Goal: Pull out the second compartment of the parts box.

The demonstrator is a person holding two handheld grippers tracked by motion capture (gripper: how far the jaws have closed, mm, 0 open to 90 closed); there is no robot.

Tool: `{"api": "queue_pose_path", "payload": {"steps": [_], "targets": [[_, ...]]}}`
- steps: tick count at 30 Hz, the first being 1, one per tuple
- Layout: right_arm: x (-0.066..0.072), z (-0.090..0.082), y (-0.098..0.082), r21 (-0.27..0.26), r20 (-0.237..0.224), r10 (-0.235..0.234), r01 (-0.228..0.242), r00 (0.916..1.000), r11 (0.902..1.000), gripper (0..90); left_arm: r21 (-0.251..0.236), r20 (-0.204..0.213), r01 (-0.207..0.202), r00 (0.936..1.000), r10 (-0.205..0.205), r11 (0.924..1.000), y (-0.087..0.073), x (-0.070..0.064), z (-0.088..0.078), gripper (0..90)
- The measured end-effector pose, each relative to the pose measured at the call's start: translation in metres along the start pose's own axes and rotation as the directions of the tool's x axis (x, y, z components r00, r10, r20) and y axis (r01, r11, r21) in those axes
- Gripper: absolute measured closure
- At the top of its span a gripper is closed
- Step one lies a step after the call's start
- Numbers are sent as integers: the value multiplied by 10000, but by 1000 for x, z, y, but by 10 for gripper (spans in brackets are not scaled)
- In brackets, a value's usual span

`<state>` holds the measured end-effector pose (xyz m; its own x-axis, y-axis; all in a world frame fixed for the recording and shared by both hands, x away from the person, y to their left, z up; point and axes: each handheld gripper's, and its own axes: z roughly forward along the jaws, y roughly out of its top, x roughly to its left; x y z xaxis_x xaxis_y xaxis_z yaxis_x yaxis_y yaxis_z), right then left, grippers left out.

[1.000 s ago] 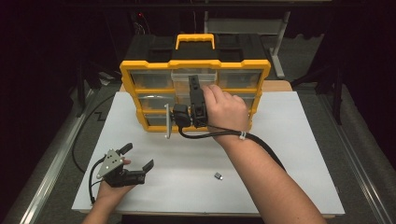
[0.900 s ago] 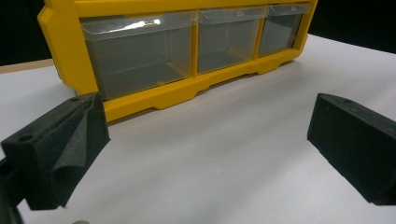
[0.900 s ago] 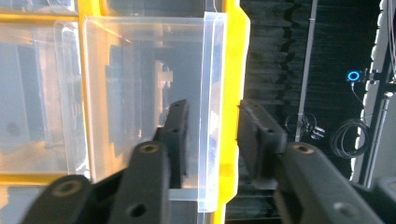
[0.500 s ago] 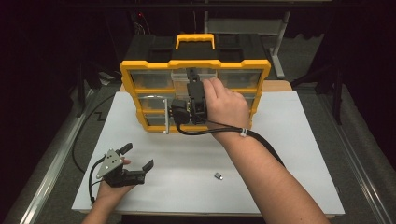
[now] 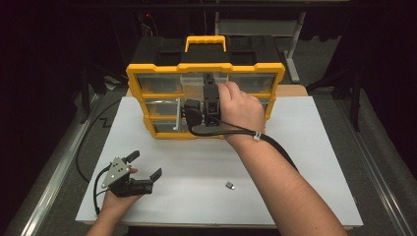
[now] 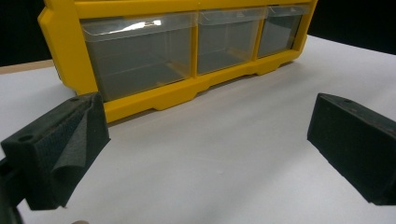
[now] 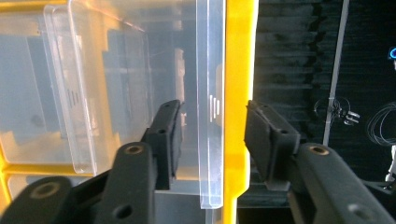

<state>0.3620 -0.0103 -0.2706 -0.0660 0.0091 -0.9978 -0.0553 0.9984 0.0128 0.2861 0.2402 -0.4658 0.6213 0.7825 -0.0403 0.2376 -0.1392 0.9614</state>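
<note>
Right tool is working at the top row of the yellow organizer, which is standing upright at the far side of the white counter. Its jaws are straddling the front wall of the clear middle drawer, one jaw inside, the other outside over the yellow frame. Jaws have just been closing, with the drawer wall between them; visible gaps are remaining on both sides, so pads are not pressing.

Left tool is resting low on the counter near the front left corner, jaws standing wide apart, nothing between them, facing the organizer's bottom row.

Small dark part is lying loose on the counter, well apart from both tools.
</note>
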Motion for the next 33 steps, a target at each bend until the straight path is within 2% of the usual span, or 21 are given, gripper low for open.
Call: {"api": "queue_pose_path", "payload": {"steps": [12, 20, 33], "targets": [[2, -1, 0, 100, 112, -240, 239, 9996, 9997, 773, -19, -6, -6, 10000, 6, 10000, 0, 0, 0, 2], [5, -5, 0, 86, 224, -271, 269, 9994, 9996, 784, -10, -4, 1, 10000, -1, 10000, 0, 0, 0, 2], [9, -25, -2, -184, 382, -315, 322, 9988, 9993, 786, -24, 15, 9, 10000, -9, 10000, 0, -1, 0, 2]]}}
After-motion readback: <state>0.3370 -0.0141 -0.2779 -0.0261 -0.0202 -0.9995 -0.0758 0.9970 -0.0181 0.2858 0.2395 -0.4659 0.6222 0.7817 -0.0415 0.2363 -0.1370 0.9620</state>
